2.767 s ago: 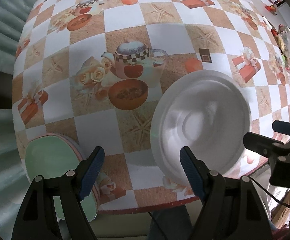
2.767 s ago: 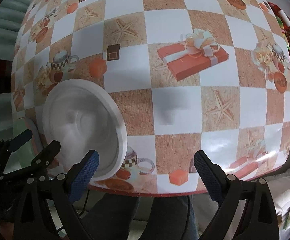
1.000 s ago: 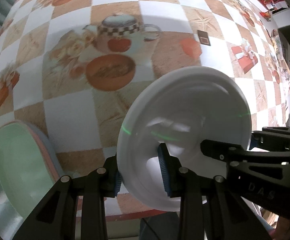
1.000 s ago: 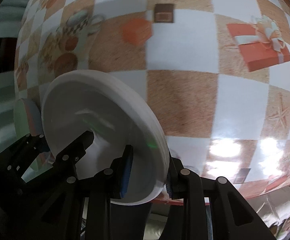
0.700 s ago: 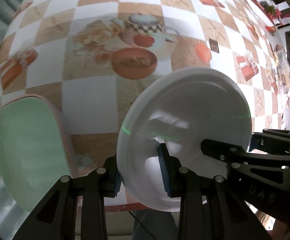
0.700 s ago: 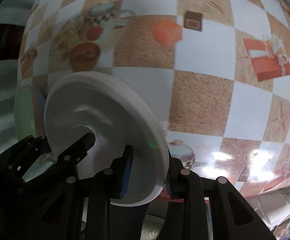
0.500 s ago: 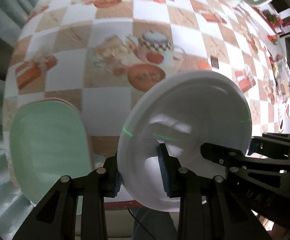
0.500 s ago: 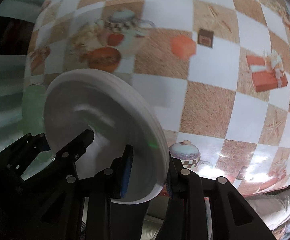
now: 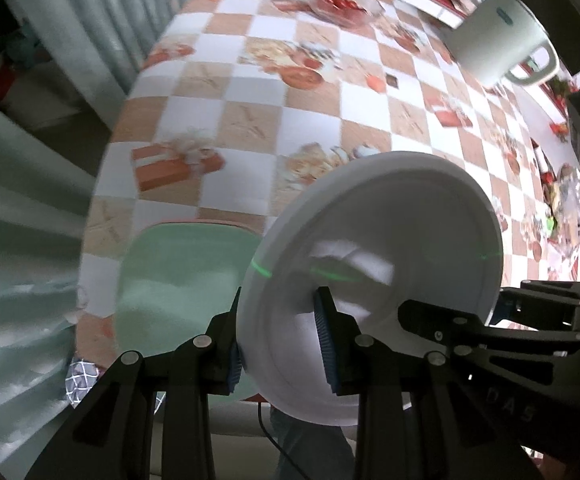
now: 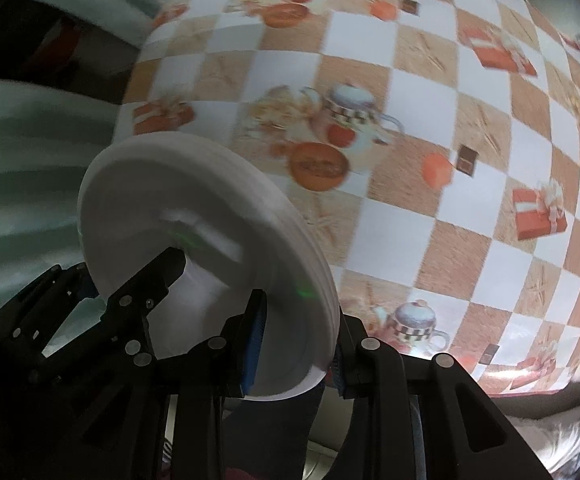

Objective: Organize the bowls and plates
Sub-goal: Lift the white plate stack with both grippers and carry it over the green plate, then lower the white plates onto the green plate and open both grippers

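A stack of white plates [image 9: 390,240] hangs above the checked tablecloth, held by both grippers at once. My left gripper [image 9: 279,344] is shut on the stack's near left rim, one pad under it and one inside. My right gripper [image 10: 296,344] is shut on the opposite rim, where the layered plate edges of the white stack [image 10: 193,208] show. Each gripper appears in the other's view beside the stack. A pale green plate [image 9: 177,280] with a pink rim beneath it lies on the table's near left corner, just left of and below the white stack.
The table [image 9: 330,128] carries a cloth printed with teapots, bowls and gift boxes. A white pot with a handle [image 9: 502,40] stands at the far right, a glass dish [image 9: 338,4] at the back. The table's left edge drops to a pale curtain [image 9: 13,240]. A person's legs [image 9: 310,452] are below the front edge.
Both grippers have risen with the white stack and carried it left; the green plate now lies much nearer the stack, and more of the far table shows.
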